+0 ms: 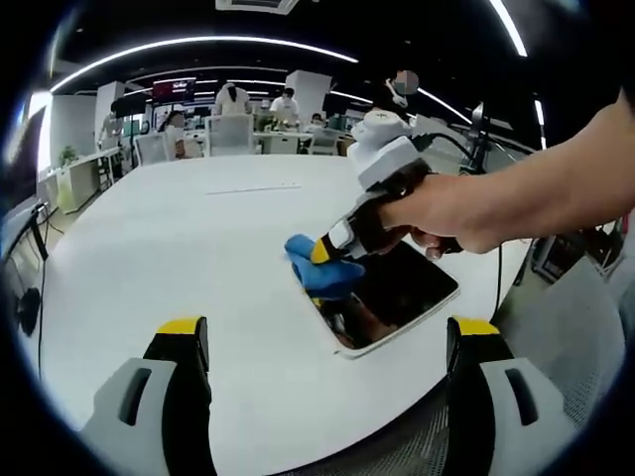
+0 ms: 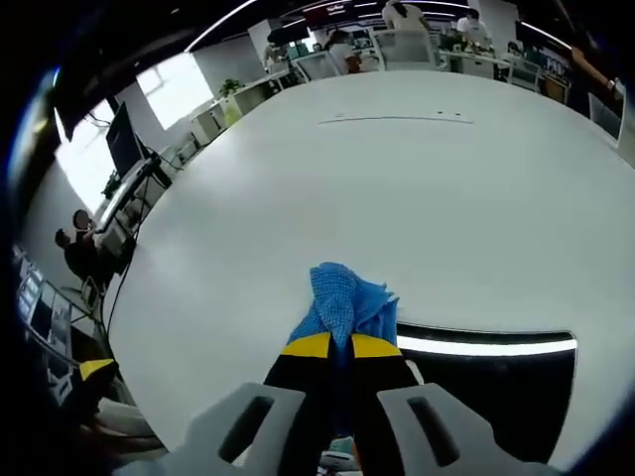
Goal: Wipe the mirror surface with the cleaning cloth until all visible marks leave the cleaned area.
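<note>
A rectangular mirror (image 1: 402,293) lies flat on the white table (image 1: 198,238), near its front right edge. My right gripper (image 1: 327,256), held by a hand, is shut on a blue cleaning cloth (image 1: 319,268) and presses it onto the mirror's far left corner. In the right gripper view the blue cloth (image 2: 345,302) bunches out past the yellow-tipped jaws of my right gripper (image 2: 341,347), with the dark mirror (image 2: 496,382) to the right. My left gripper (image 1: 327,342) stands open over the table's near edge, short of the mirror, holding nothing.
The round white table (image 2: 417,188) stretches far beyond the mirror. Chairs, desks and people (image 1: 233,99) sit at the back of the room. A monitor and cables (image 2: 124,144) stand off the table's left side. A mesh chair back (image 1: 417,446) shows below.
</note>
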